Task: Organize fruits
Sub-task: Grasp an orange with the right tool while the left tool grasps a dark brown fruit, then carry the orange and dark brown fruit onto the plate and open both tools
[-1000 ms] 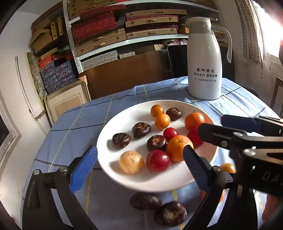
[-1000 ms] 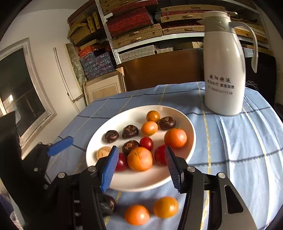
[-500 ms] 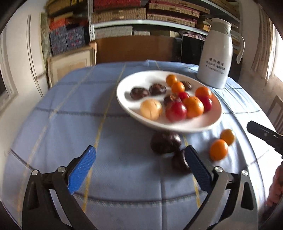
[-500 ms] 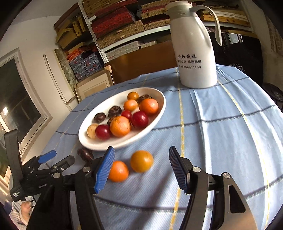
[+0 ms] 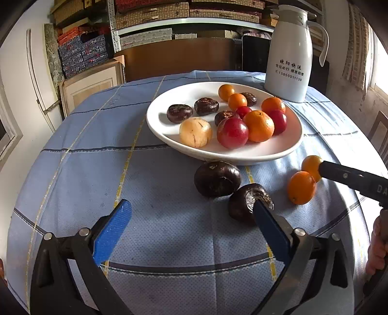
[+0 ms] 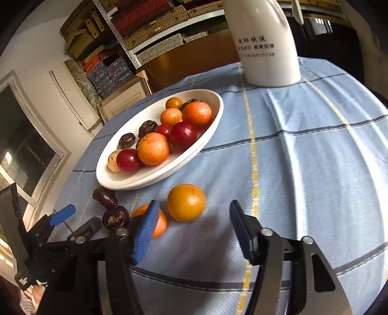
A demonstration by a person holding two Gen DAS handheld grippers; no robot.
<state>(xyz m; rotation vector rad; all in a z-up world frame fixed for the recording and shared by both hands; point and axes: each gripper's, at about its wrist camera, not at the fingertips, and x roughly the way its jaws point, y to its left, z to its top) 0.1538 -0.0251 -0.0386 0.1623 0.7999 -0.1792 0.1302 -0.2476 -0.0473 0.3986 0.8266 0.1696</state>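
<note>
Plainly, the white jug [image 5: 289,58] bears Chinese characters, perhaps number 15850011139.

— What stands behind the table [image 5: 72,169]?

— A metal shelf [image 5: 155,21] against the back wall, stacked with flat woven and red patterned boxes [image 5: 150,12]. Blue patterned boxes [image 5: 84,53] sit at its left end, lower down.

— And under the shelf?

— A brown board [image 5: 179,58], with a pale framed panel [image 5: 89,84] leaning to its left.

— The cloth?

— Light blue tablecloth [image 6: 303,145] with dark and yellow lines, over a round top. A white jug [image 5: 289,60] stands on it, in front of the shelf.

— Windows?

— One with a white frame [image 6: 36,126] in the white wall [image 5: 19,72] left of the shelf; the glass looks dark. Daylight comes from the right of the jug and falls brightly across the cloth.
</note>
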